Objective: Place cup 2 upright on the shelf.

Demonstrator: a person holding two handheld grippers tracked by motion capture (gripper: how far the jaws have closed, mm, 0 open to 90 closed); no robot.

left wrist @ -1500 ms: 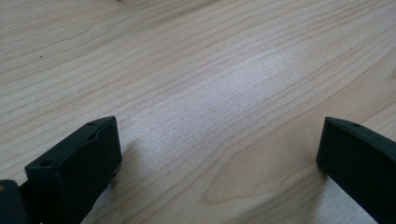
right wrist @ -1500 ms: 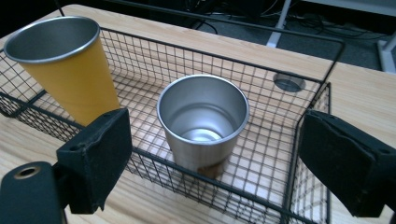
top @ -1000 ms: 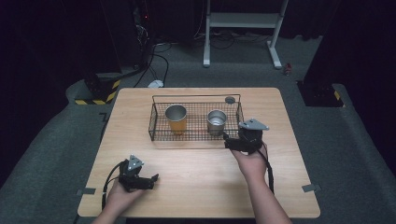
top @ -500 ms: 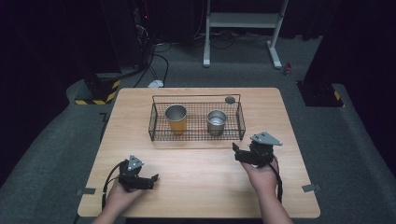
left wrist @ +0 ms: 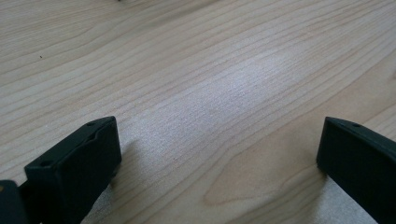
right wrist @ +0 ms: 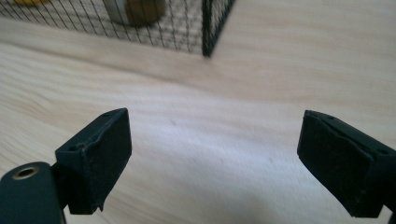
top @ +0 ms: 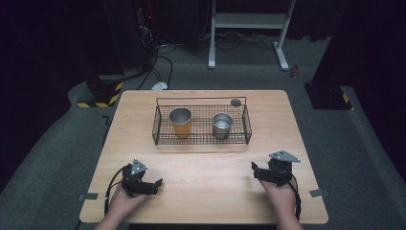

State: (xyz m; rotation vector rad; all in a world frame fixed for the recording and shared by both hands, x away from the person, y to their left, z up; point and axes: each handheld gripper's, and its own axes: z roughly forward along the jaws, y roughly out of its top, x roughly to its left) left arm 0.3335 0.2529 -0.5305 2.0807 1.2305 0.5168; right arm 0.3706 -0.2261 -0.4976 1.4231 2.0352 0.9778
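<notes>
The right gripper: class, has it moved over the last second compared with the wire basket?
Yes. The right gripper was at the wire basket near the silver cup; now it sits back toward the table's near edge, jaws open.

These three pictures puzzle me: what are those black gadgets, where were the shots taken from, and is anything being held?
A person sits at a wooden table, holding a hand tool in each hand: the left gripper and the right gripper. The high view looks down from above. The other two come from cameras riding on each gripper, looking past its black jaws. Both stand open and hold nothing. On the table is a wire basket containing an orange cup and a metal cup.
</notes>
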